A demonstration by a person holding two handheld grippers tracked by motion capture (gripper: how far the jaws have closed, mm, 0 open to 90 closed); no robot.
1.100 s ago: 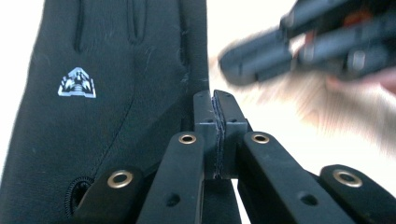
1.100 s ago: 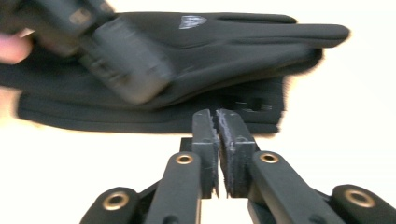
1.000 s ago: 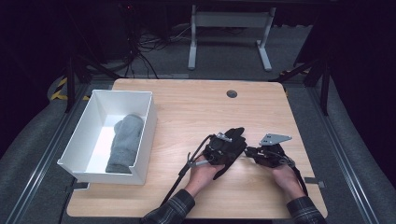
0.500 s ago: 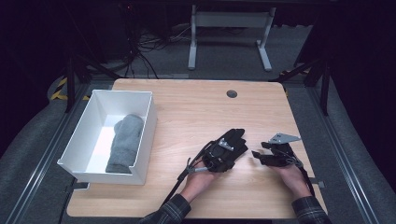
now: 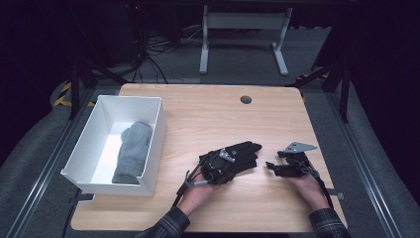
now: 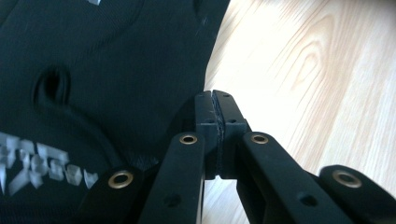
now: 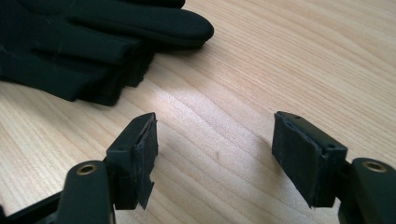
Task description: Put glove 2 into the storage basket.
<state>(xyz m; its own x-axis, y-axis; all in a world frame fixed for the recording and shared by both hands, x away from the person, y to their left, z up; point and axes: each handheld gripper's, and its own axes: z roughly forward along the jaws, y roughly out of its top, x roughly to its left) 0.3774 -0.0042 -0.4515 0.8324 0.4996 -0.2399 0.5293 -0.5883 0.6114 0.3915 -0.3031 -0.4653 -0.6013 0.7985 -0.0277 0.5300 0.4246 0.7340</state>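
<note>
High view showed the black glove [image 5: 236, 159] lying on the wooden table [image 5: 208, 114], right of the white bin [image 5: 148, 144] that held a grey sock [image 5: 132, 151]. The left gripper [image 5: 229, 157] lay over the glove's near part, its body covering much of the cloth, with the glove's fingers reaching past it toward the table's far right.

Left gripper view showed that gripper's [image 6: 214, 112] pads [image 6: 205, 114] pressed flat together, with no gap between them. The glove [image 6: 107, 79] spread to their left and ran right up to the left pad; its edge seemed to be pinched there, though the dark cloth against dark pads made the grip hard to confirm.

The right gripper [image 5: 270, 166] sat just to the right of the glove, apart from it, its tips pointing toward the glove's fingers. Right gripper view showed its [image 7: 215, 154] jaws standing wide, having just been opening, with bare wood between the pads [image 7: 147, 144] and nothing held. The glove's [image 7: 93, 37] fingertips lay beyond and to the left of that gap, near the left pad but clear of it.
</note>
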